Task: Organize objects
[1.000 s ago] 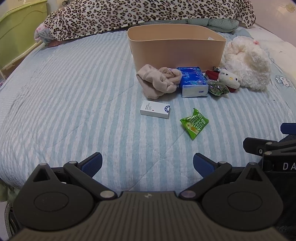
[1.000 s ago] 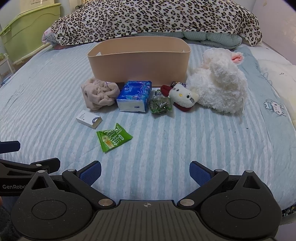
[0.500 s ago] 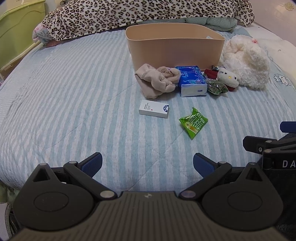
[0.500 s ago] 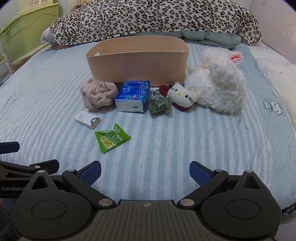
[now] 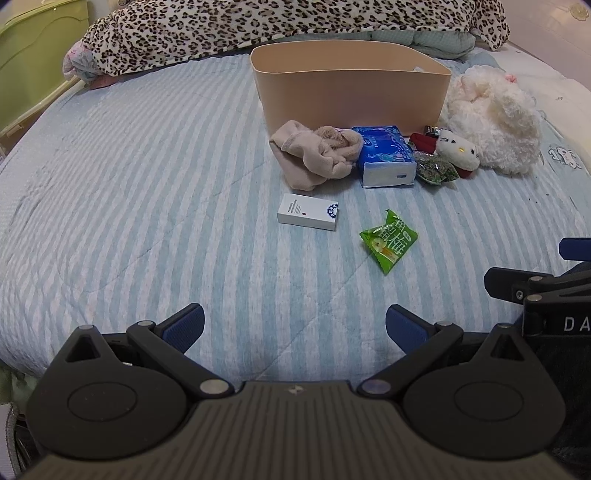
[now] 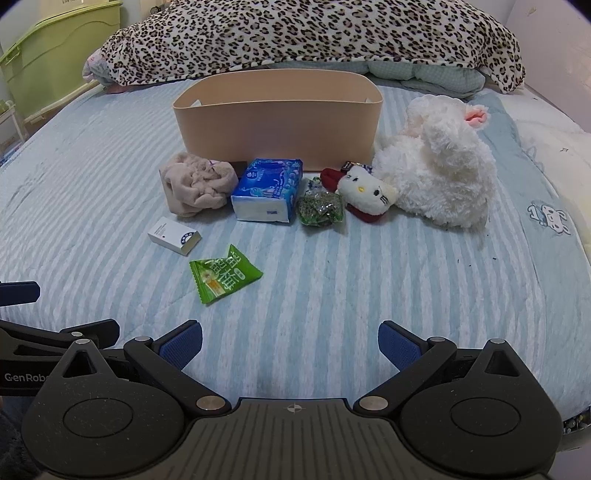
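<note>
A tan bin (image 5: pixel 351 92) (image 6: pixel 280 125) stands on the striped bed. In front of it lie a beige cloth (image 5: pixel 317 157) (image 6: pixel 197 184), a blue tissue pack (image 5: pixel 386 157) (image 6: pixel 267 190), a dark green packet (image 5: pixel 436 170) (image 6: pixel 320 206), a small kitty plush (image 5: pixel 456 149) (image 6: pixel 365 190) and a white fluffy plush (image 5: pixel 495 118) (image 6: pixel 439 173). Nearer lie a white box (image 5: pixel 308 212) (image 6: pixel 174 236) and a green snack bag (image 5: pixel 389 243) (image 6: pixel 223 275). My left gripper (image 5: pixel 293 325) and right gripper (image 6: pixel 290 341) are open and empty, well short of the objects.
A leopard-print blanket (image 6: pixel 306 33) lies heaped behind the bin. A green storage box (image 6: pixel 55 62) stands off the bed at the far left. The right gripper shows at the right edge of the left wrist view (image 5: pixel 535 288).
Both grippers have drifted slightly forward toward the objects. Nothing on the bed has moved.
</note>
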